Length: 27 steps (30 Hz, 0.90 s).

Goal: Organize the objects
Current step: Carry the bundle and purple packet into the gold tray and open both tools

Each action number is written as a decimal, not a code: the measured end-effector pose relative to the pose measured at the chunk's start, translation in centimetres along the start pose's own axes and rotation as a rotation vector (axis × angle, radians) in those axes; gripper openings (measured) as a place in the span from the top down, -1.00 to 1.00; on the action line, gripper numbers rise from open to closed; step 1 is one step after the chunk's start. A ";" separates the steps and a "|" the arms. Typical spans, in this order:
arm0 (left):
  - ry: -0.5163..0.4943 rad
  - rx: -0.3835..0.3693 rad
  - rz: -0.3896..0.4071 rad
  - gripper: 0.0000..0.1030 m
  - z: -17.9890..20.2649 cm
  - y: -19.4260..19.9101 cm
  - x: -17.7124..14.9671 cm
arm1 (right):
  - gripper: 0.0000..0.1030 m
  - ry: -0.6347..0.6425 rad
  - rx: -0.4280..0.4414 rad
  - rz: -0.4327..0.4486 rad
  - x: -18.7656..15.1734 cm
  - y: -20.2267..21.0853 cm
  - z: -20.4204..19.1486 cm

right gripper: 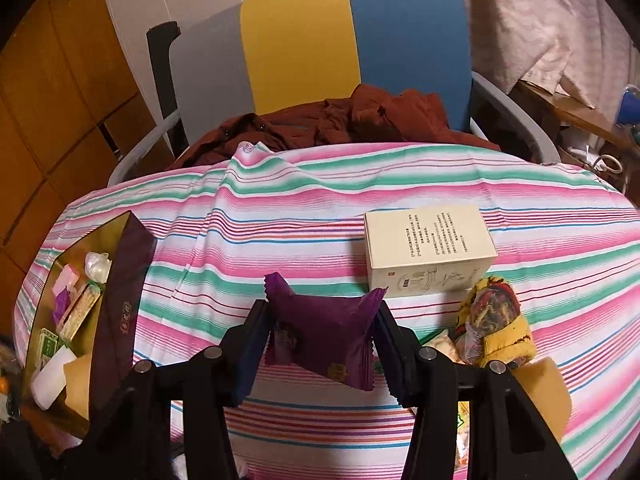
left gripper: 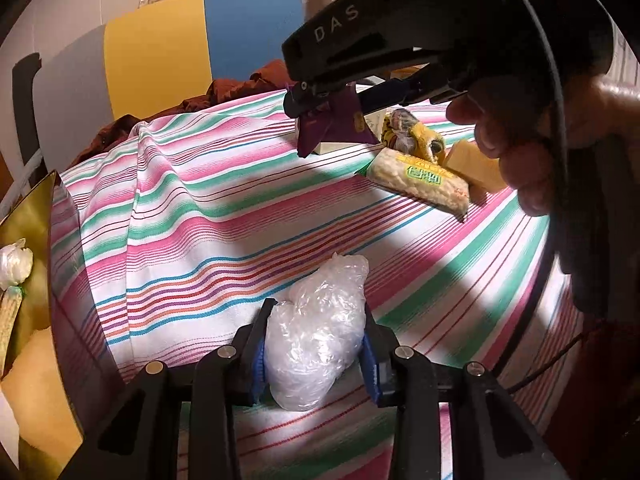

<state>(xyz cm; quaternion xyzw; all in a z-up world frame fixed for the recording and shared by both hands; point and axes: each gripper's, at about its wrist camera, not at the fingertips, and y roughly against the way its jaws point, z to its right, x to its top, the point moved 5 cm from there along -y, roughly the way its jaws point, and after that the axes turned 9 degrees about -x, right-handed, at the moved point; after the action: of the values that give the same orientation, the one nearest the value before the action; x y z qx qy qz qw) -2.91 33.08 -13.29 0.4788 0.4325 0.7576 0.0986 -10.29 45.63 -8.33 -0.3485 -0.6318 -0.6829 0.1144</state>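
Left gripper (left gripper: pixel 316 354) clamped on crinkly clear plastic bundle (left gripper: pixel 320 328) over striped cloth (left gripper: pixel 180 216), right gripper (right gripper: pixel 320 344) pinching purple packet (right gripper: pixel 324 340) aloft, gold-lined box (right gripper: pixel 116 304) off left; likely trouble: slick film squeezing out, packet snagging box wall.

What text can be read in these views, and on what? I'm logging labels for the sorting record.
"DAS": raised letters on the right gripper body, left wrist view.
Cream box: printed lines, too small to read.
Corn packet: green label, blurred.
Purple snack packet: yellow mark, unreadable.
Dark box wall: gold emblem, unreadable.
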 end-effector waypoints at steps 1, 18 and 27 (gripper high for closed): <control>-0.003 -0.001 0.005 0.29 0.2 0.2 0.0 | -0.01 0.000 0.002 0.002 0.0 0.1 0.0; 0.069 0.022 0.178 0.28 -1.5 11.7 0.9 | -0.01 0.130 0.004 -0.011 -2.2 0.6 -3.6; 0.254 0.179 0.241 0.28 -9.6 16.7 -1.7 | -0.01 0.134 0.025 0.012 -2.7 2.7 -6.1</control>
<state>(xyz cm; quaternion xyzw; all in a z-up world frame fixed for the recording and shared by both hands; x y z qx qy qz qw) -5.36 16.61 -3.50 0.4345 0.4466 0.7768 -0.0912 -8.68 38.64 -7.66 -0.3043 -0.6289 -0.6962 0.1650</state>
